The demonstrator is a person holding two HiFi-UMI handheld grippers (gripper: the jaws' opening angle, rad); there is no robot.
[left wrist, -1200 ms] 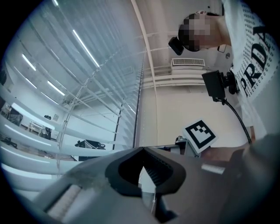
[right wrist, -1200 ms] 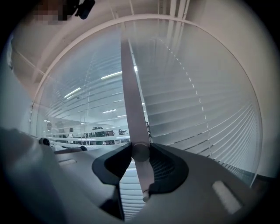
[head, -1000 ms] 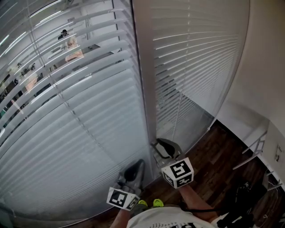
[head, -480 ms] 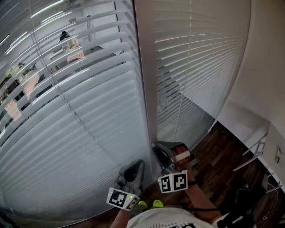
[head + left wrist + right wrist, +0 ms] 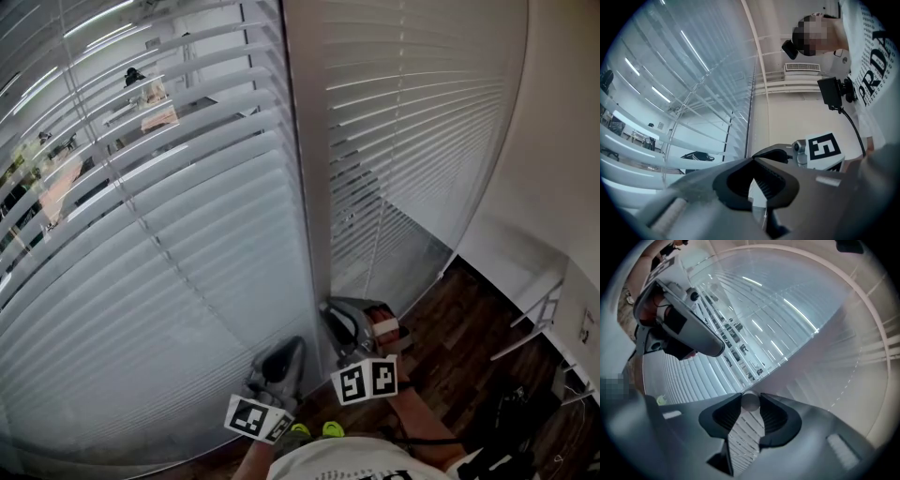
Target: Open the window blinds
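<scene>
Close ahead of you, the window blinds point(image 5: 169, 234) fill the view, split by a frame post point(image 5: 305, 187); open wood floor point(image 5: 450, 328) lies to your right. Your right gripper point(image 5: 336, 311) pinches the round wand end point(image 5: 750, 401) between nearly closed fingers. Your left gripper point(image 5: 284, 354) hangs beside it, fingertips together and empty.

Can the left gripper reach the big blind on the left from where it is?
Probably yes. The left gripper hangs low, close to the left blind, with nothing visible between them. Its jaws are shut, so it would need to open to grasp.
</scene>
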